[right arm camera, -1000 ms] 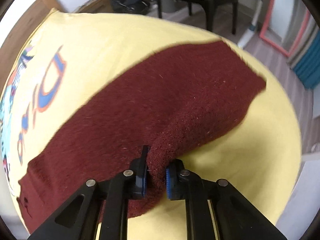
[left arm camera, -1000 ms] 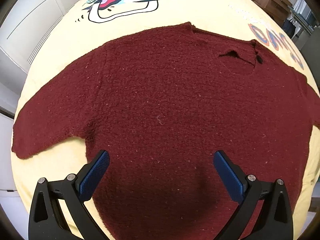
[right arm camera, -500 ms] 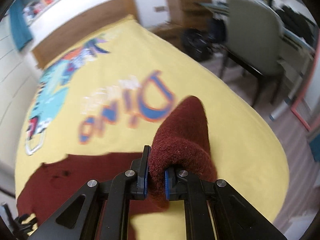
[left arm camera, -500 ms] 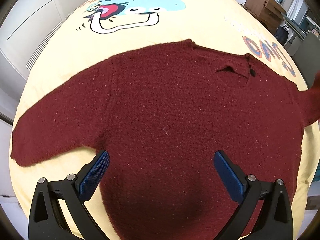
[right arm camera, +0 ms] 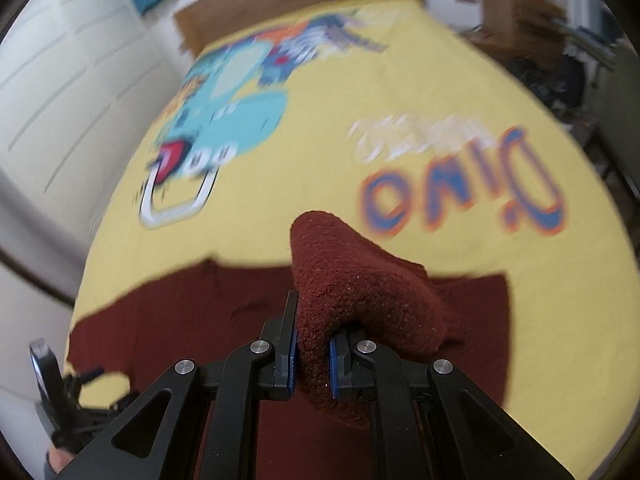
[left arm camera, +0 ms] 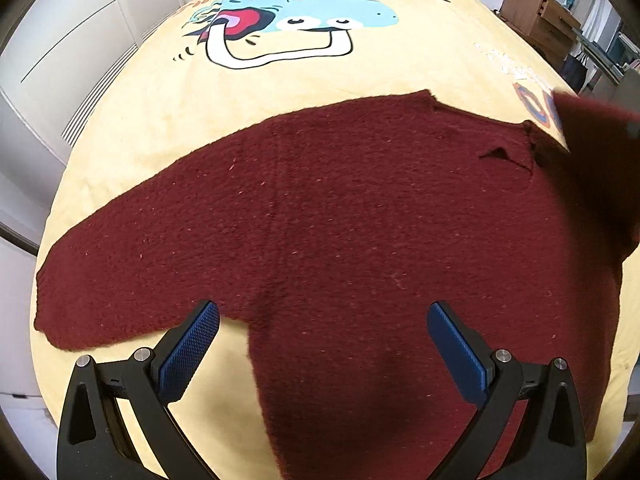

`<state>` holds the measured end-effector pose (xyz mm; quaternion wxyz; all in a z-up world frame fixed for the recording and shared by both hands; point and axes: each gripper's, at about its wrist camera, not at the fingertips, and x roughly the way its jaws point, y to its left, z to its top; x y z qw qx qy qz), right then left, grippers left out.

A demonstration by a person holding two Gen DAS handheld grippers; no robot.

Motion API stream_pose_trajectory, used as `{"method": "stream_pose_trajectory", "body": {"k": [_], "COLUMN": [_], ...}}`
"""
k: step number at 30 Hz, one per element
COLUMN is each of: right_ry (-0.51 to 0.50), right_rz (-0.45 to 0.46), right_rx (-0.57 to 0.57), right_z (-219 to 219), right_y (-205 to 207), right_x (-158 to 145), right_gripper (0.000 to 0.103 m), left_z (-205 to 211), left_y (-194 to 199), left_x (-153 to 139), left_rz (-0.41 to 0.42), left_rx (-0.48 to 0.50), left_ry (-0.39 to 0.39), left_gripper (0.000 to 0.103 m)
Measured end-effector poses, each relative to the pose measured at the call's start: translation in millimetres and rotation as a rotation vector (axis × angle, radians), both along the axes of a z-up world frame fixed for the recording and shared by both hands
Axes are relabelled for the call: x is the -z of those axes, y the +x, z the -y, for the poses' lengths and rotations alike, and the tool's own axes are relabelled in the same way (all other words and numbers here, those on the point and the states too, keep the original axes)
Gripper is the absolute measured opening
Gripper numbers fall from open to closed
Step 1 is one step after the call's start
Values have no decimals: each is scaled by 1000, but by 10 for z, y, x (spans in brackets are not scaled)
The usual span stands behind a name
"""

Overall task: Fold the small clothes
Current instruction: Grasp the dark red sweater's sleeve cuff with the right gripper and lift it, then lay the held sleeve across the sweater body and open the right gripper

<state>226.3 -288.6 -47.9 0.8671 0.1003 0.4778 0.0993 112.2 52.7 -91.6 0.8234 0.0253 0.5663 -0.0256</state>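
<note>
Right gripper (right arm camera: 312, 354), jaws clamped on one sleeve (right arm camera: 352, 280), lifts it above the maroon sweater (left arm camera: 360, 232) lying flat on the yellow bedspread (left arm camera: 304, 80). Left gripper (left arm camera: 322, 344) hovers wide open, empty, above the hem. Beyond it, the other sleeve (left arm camera: 120, 272) lies unfolded; folding has barely begun.

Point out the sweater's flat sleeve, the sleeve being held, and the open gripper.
flat sleeve (left arm camera: 132, 276), left wrist view, middle of the sleeve lying on the bedspread.
held sleeve (right arm camera: 352, 280), right wrist view, bunched knit above the fingers.
left gripper (left arm camera: 322, 344), left wrist view, midway between fingertips.
</note>
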Motion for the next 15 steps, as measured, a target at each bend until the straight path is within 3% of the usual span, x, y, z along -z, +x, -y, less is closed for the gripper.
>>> {"method": "stream_pose_trajectory", "body": {"k": [4, 8, 11, 15], "right_ry": [-19, -60, -97, -106], "right_rz": [-114, -182, -208, -240], "right_rx": [-75, -99, -108, -103], "right_z": [-422, -558, -593, -618], "right_y": [-128, -282, -357, -379], "right_x": [557, 952, 1115, 1200], "right_gripper": [11, 12, 12, 21], "left_z": [-56, -70, -57, 0], "left_y": [-2, -4, -3, -9], "left_x": [50, 65, 67, 63], "left_rz": [-14, -18, -21, -23], "left_rx": [-1, -1, -2, 3], "left_ry": [-4, -7, -15, -16], "left_gripper": [102, 102, 102, 102]}}
